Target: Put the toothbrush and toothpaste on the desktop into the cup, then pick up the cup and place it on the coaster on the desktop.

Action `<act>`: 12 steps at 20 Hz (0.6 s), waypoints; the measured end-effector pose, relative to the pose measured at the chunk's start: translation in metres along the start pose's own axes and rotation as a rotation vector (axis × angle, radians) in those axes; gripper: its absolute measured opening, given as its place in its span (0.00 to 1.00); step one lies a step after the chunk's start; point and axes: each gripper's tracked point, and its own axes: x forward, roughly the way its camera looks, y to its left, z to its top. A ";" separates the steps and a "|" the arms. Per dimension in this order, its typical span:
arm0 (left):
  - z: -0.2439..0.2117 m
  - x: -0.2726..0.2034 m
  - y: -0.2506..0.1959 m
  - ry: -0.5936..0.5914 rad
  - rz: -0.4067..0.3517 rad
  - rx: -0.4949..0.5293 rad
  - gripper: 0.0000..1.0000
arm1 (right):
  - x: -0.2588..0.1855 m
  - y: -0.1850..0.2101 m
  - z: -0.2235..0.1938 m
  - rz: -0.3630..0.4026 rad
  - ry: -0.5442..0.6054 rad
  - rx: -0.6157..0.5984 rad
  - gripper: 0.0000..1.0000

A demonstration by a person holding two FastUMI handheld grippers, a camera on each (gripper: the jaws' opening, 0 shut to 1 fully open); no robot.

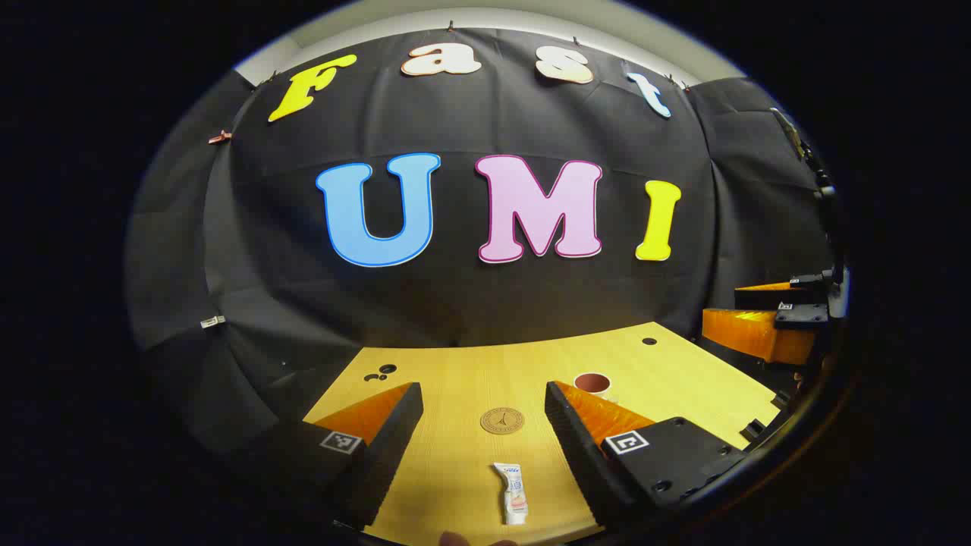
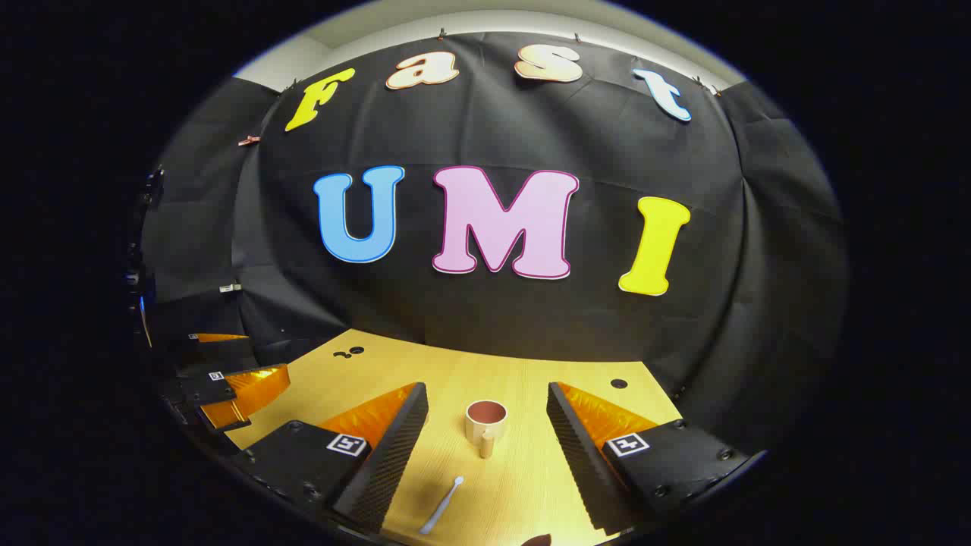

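Note:
In the left gripper view a white toothpaste tube (image 1: 512,493) lies on the wooden desktop (image 1: 470,379), between and just ahead of my open left gripper (image 1: 483,400). Beyond it sits a round brown coaster (image 1: 502,420). The cup (image 1: 592,384), cream outside and reddish inside, peeks out behind the right finger. In the right gripper view the same cup (image 2: 485,422) stands upright with its handle toward me, centred ahead of my open right gripper (image 2: 487,398). A white toothbrush (image 2: 442,506) lies on the desktop (image 2: 523,470) nearer to me. Both grippers hold nothing.
The other gripper (image 1: 766,326) hovers at the far right of the left gripper view, and the left one (image 2: 227,387) shows at the far left of the right gripper view. Small dark holes (image 1: 379,371) mark the desktop near its back edge. Black cloth walls close the booth behind.

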 end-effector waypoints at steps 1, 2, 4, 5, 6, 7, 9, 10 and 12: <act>-0.003 0.001 -0.002 0.004 -0.001 0.002 1.00 | 0.000 -0.001 0.000 0.001 0.000 0.001 0.97; -0.003 0.001 -0.003 0.009 -0.003 0.004 1.00 | 0.000 0.000 -0.001 0.002 0.001 0.001 0.97; -0.006 0.005 -0.005 0.018 -0.009 0.010 1.00 | 0.001 -0.001 -0.002 0.002 0.005 0.000 0.98; -0.010 0.007 -0.008 0.025 -0.011 0.015 1.00 | 0.003 -0.003 -0.004 0.002 0.011 -0.001 0.97; -0.011 0.008 -0.009 0.030 -0.014 0.019 1.00 | 0.004 -0.003 -0.005 0.002 0.014 0.000 0.97; -0.013 0.009 -0.010 0.034 -0.017 0.022 1.00 | 0.004 -0.004 -0.007 0.003 0.019 0.004 0.97; -0.015 0.011 -0.012 0.040 -0.022 0.027 1.00 | 0.007 -0.006 -0.010 0.001 0.029 0.008 0.97; -0.016 0.012 -0.013 0.042 -0.021 0.030 1.00 | 0.007 -0.006 -0.011 0.001 0.034 0.009 0.97; -0.018 0.016 -0.014 0.049 -0.023 0.031 1.00 | 0.008 -0.008 -0.012 -0.002 0.040 0.010 0.97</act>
